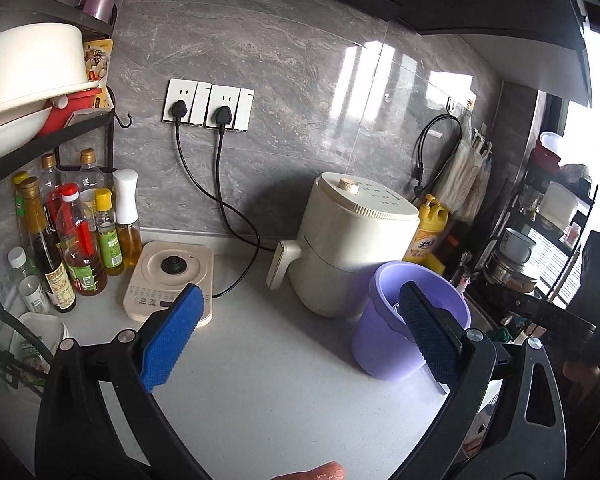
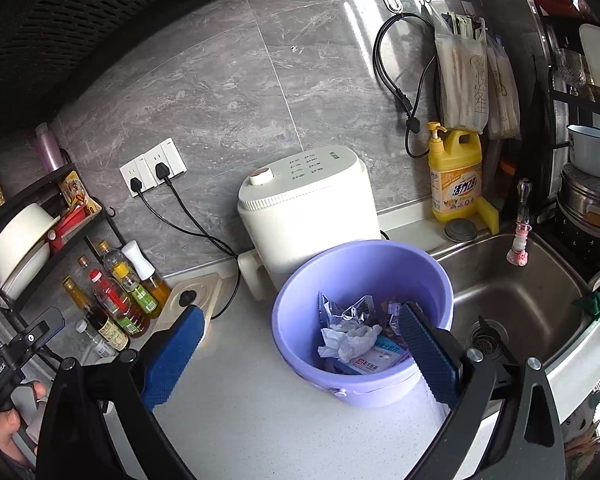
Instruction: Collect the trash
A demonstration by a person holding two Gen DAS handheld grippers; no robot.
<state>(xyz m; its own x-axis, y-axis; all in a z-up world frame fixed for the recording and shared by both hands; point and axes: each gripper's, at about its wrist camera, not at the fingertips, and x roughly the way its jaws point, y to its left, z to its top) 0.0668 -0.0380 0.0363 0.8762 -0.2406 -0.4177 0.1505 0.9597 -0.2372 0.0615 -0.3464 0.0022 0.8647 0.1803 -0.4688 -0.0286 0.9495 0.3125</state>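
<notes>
Looking along our left gripper [image 1: 300, 334], we find its blue-padded jaws spread as wide as they go, with nothing between them but bare pale grey countertop [image 1: 260, 380]. At the far left a black wire rack [image 1: 80, 128] holds a cream bowl [image 1: 24, 68], and under it stands a cluster of oil and sauce bottles with gold, red and yellow caps [image 1: 72, 240]. Just beside them sits a cream square kettle base with a black centre contact [image 1: 170, 278], its cord running up to white wall sockets [image 1: 210, 106]. Further right stands a cream cylindrical air fryer with a round knob on top [image 1: 352, 240], and the lilac plastic bucket [image 1: 412, 320] is just in front of it, partly behind the right-hand pad. A yellow pump bottle of dish soap [image 1: 430, 232] stands behind.

Along our right gripper [image 2: 300, 354], the jaws are likewise spread apart and hold nothing. The bucket lies between and just beyond the pads, and inside it we see the trash: crumpled white tissue [image 2: 352, 342], a silver foil wrapper [image 2: 352, 310] and a printed packet [image 2: 380, 358]. To the right is the stainless steel sink [image 2: 520, 300].
</notes>
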